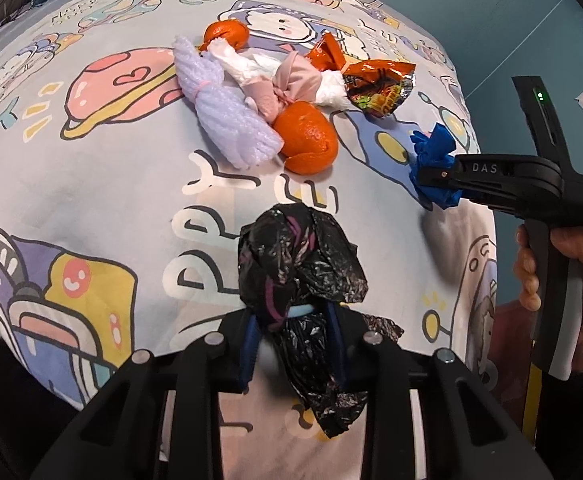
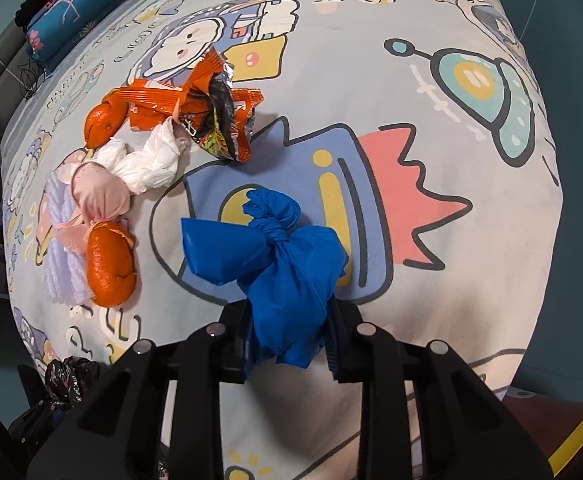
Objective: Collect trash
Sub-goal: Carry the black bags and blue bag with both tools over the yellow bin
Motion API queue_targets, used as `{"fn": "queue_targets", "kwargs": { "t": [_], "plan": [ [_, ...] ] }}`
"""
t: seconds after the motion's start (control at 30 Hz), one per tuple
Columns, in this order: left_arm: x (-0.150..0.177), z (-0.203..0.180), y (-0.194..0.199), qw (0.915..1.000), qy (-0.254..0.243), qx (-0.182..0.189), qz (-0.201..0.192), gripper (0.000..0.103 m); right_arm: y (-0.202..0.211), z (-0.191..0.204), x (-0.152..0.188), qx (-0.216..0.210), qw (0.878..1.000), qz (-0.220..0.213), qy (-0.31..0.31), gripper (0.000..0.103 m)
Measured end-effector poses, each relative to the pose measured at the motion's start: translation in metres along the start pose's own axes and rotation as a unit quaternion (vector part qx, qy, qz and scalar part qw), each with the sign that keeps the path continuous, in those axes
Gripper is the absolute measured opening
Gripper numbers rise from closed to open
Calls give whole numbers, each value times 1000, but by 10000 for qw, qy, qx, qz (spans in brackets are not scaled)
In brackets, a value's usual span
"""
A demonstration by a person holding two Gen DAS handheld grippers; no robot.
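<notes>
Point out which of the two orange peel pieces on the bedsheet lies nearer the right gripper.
The larger orange peel, beside the lavender foam net, is nearer the right gripper. The other peel lies farther off, against the orange snack wrapper.

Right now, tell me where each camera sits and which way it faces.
Left wrist: on the left gripper, looking steeply down at the bedspread; its fingers pinch a black bag; a hand shows.
Right wrist: on the right gripper, looking down; its fingers pinch a blue bag.
Shared: both bags, orange peel, snack wrapper.
</notes>
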State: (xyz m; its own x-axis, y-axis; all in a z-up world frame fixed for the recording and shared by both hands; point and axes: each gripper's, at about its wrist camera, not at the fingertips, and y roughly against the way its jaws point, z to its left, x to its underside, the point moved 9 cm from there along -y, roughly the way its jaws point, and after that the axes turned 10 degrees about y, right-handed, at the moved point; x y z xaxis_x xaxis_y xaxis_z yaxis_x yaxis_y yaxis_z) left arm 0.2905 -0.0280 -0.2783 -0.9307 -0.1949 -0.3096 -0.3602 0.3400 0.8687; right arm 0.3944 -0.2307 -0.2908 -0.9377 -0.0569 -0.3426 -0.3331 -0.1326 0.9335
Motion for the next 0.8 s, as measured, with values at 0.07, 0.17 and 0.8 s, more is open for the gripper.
{"fn": "queue_targets", "kwargs": {
  "t": [0.07, 0.17, 0.8],
  "plan": [
    [1, 0, 4, 10000, 17, -7, -23, 28, 5, 1, 2, -53, 10000, -25, -11, 25],
    [1, -1, 9, 10000, 30, 3, -46, 28, 16, 4, 5, -117, 9999, -105, 37, 25],
    [14, -34, 47, 9991, -248, 263, -241, 28, 101, 7, 55, -619, 9963, -581, 104, 25]
  ]
}}
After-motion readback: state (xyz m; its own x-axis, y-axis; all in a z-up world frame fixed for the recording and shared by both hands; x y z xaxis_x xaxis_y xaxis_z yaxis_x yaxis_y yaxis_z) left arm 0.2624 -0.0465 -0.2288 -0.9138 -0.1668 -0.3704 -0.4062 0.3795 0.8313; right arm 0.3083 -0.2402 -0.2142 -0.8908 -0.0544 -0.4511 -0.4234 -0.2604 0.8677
